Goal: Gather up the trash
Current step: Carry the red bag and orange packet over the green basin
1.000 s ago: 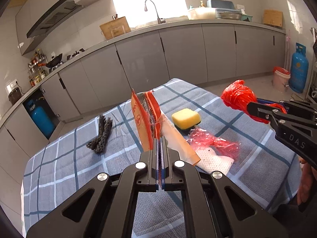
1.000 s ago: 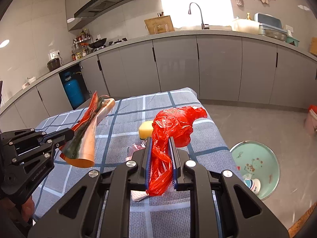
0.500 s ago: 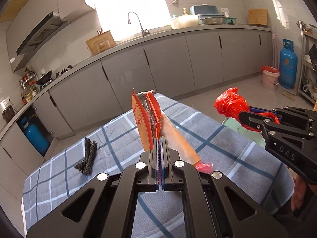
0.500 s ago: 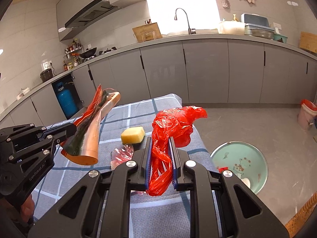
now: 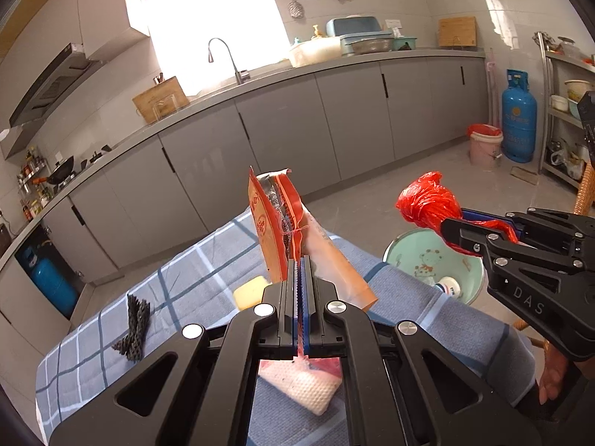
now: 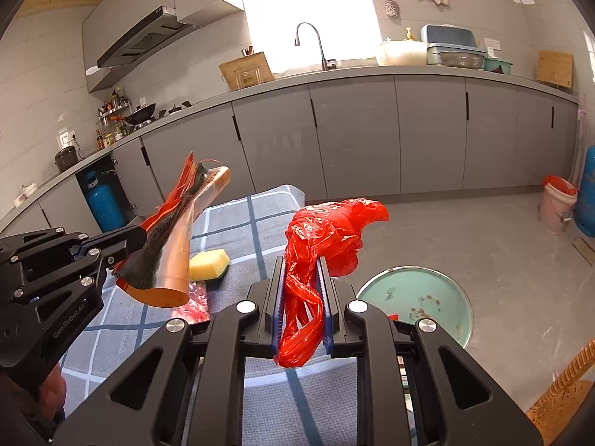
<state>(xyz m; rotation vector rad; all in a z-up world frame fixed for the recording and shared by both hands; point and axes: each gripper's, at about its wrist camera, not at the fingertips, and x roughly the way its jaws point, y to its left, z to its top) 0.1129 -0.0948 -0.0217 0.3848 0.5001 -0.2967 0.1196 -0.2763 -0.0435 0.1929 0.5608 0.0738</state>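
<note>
1. Trash was in both grippers: the left gripper (image 5: pixel 301 271) clamped one orange snack wrapper (image 5: pixel 277 223), the right gripper (image 6: pixel 302 282) one crumpled red plastic bag (image 6: pixel 327 230).
2. Below the jaws lay a blue checked tablecloth (image 5: pixel 193 278) in a grey-cabinet kitchen.
3. One yellow sponge (image 6: pixel 209 264) sat left of the right jaws; one green basin (image 6: pixel 427 297) stood on the floor beyond them.

Red plastic bag (image 6: pixel 327 234), orange/silver wrapper (image 5: pixel 277 230), yellow sponge (image 6: pixel 209 264), blue-grey check cloth (image 5: pixel 178 290), mint basin (image 6: pixel 427 297).
</note>
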